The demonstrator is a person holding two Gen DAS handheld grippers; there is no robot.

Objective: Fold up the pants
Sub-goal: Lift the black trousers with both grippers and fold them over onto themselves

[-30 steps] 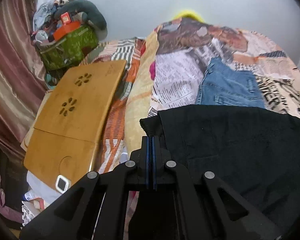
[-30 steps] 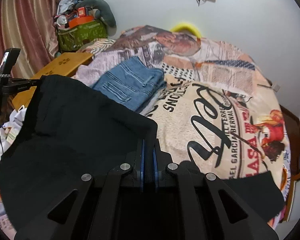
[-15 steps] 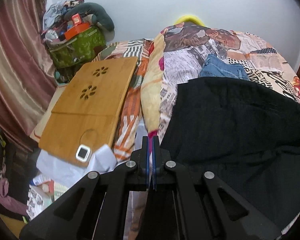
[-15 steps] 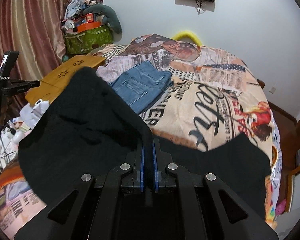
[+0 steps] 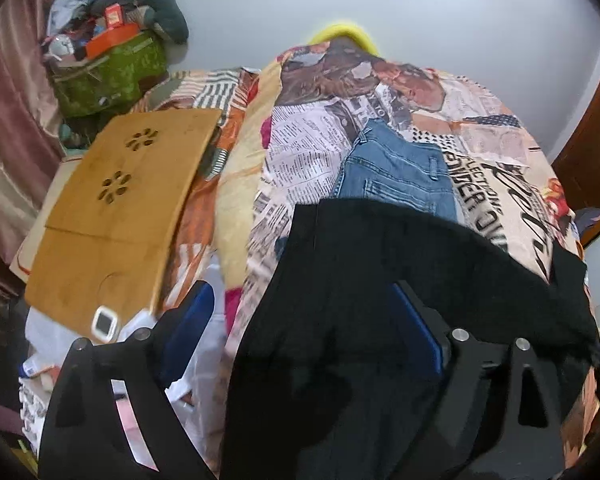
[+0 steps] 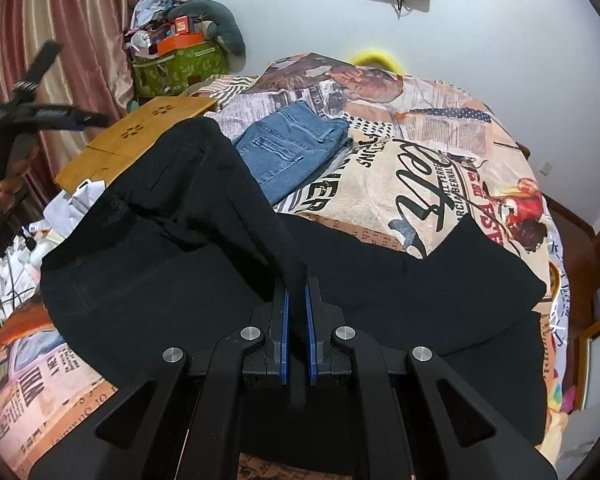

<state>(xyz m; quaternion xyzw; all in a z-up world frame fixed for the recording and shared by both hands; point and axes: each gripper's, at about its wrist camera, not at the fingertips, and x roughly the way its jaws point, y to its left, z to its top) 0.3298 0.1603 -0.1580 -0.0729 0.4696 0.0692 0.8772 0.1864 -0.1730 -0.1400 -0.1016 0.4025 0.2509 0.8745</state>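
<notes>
The black pants (image 6: pixel 204 248) are lying spread across the printed bedspread (image 6: pixel 452 168), just in front of the folded jeans (image 6: pixel 292 148). The right gripper (image 6: pixel 296 300) is pinching a raised fold of them, while the left gripper (image 5: pixel 300 320) is opening wide above the cloth, gripping nothing

The left gripper (image 5: pixel 300 312) points steeply downward, and its jaws are opening: the two blue-lined fingers (image 5: pixel 188 320) stand wide apart, one at the near left and one at the near right of its own view, pressing on nothing, though dark cloth lies in the gap below them. The right gripper (image 6: pixel 296 300) also tilts downward, its black linkage arms spread low across the near edge of its view. Its blue pads (image 6: pixel 285 320) are drawn close together, pinching a raised ridge of black cloth between them.
</notes>
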